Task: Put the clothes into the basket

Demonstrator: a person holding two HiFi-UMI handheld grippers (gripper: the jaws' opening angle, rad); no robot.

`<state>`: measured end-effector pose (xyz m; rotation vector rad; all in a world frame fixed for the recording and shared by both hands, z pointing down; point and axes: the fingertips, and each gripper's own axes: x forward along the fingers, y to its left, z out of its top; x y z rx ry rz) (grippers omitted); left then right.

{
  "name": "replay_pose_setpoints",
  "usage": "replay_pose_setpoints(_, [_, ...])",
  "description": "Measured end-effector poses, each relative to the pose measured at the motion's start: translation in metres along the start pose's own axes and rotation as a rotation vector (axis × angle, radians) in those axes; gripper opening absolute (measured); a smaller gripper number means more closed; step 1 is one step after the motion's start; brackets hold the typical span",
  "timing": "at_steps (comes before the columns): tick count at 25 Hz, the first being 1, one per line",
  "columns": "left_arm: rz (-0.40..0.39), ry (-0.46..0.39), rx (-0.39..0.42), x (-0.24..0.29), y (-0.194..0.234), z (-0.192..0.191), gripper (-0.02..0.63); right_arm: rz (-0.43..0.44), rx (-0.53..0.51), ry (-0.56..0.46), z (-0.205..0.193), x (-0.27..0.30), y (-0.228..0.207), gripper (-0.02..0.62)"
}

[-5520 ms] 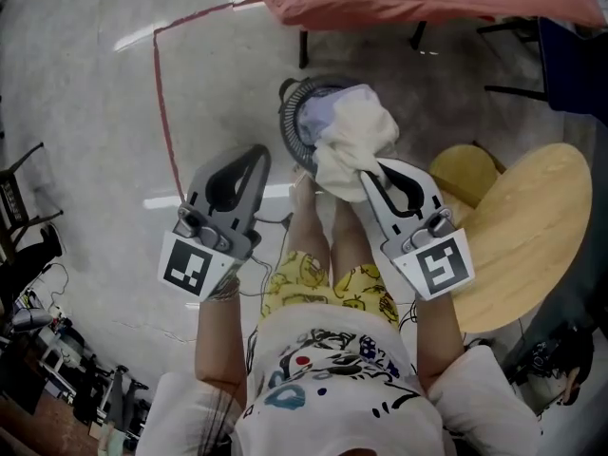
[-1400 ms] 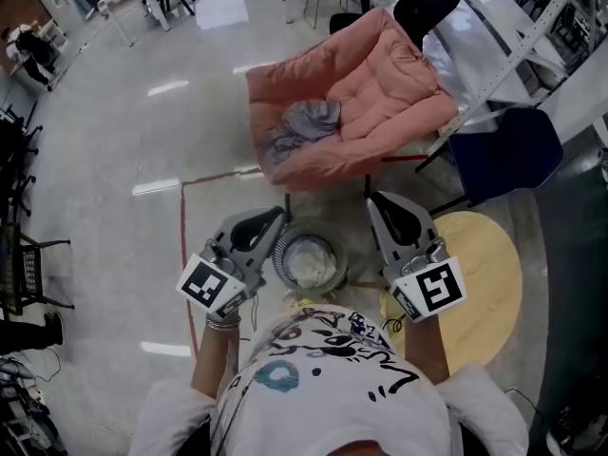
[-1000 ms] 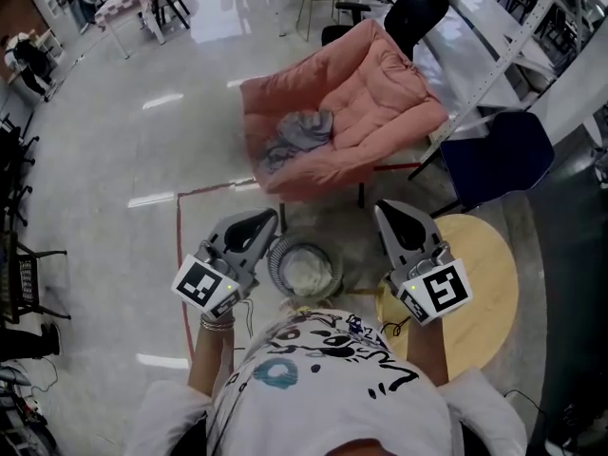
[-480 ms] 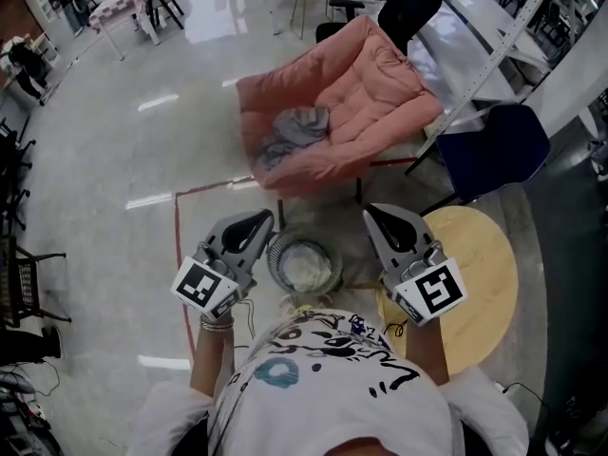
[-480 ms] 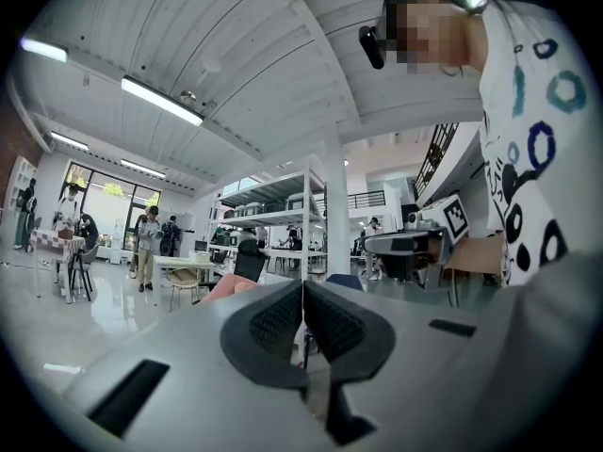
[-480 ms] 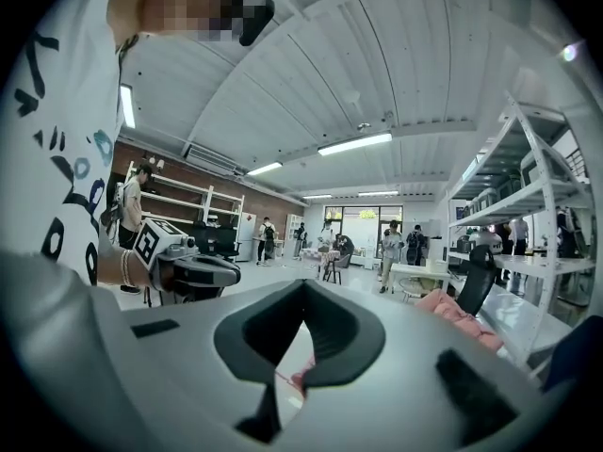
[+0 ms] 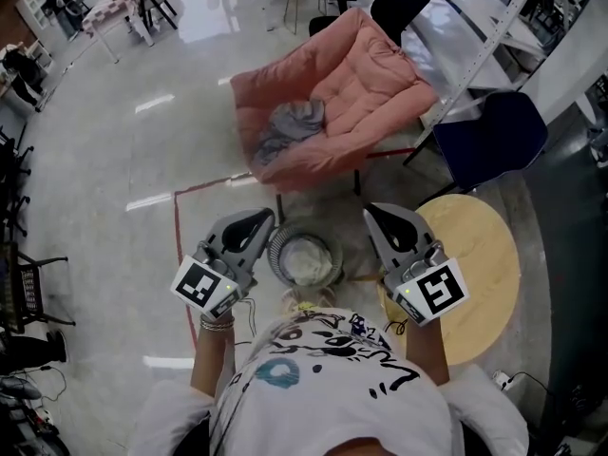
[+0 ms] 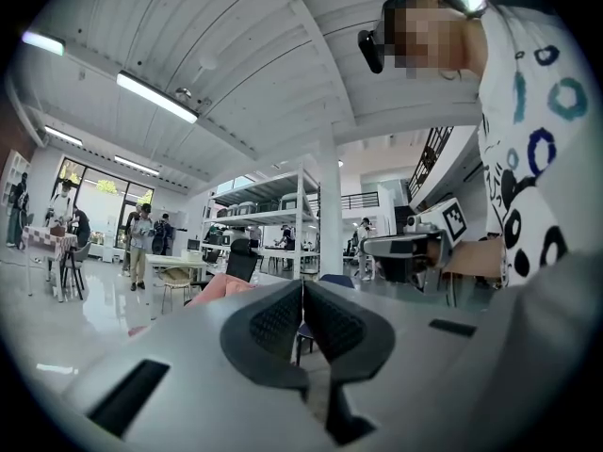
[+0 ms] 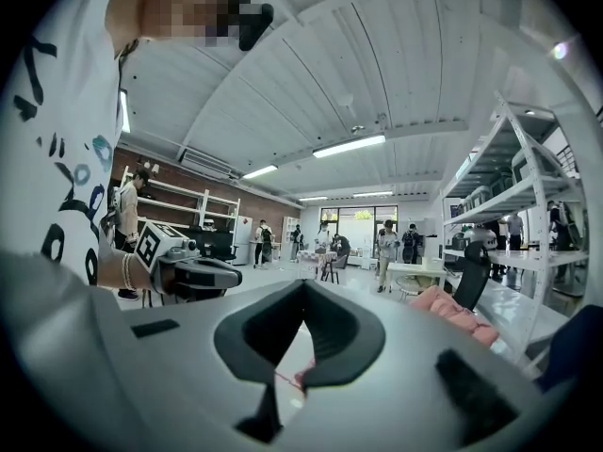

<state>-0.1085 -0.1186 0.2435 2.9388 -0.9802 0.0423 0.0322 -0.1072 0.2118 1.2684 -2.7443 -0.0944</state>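
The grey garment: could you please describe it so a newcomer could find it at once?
Find the big pink padded chair on the shiny floor. On its seat lies the crumpled grey garment, the only loose cloth there; the white cloth sits in the round wire basket nearer the person.

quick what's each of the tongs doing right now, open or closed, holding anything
Left tongs: closed, holding nothing.
Right tongs: closed, holding nothing.

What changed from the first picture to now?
The right gripper let go of the white cloth; it now lies in the basket, and that gripper is shut, empty. The left gripper stayed shut and empty. Grey clothes still lie on the pink chair.
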Motion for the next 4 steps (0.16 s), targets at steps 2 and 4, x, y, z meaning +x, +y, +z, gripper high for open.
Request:
replay_pose_setpoints(2, [-0.006,-0.006,-0.009,0.0013,-0.0026,-0.0016,0.015,-0.002,0.002,0.001,-0.0038,-0.0017,0.0008,0.026])
replay_pose_setpoints(4, [-0.011,-0.013,-0.017,0.0021,-0.0052,-0.0033,0.015,-0.003,0.004,0.001,-0.0073,-0.0032,0.0014,0.026])
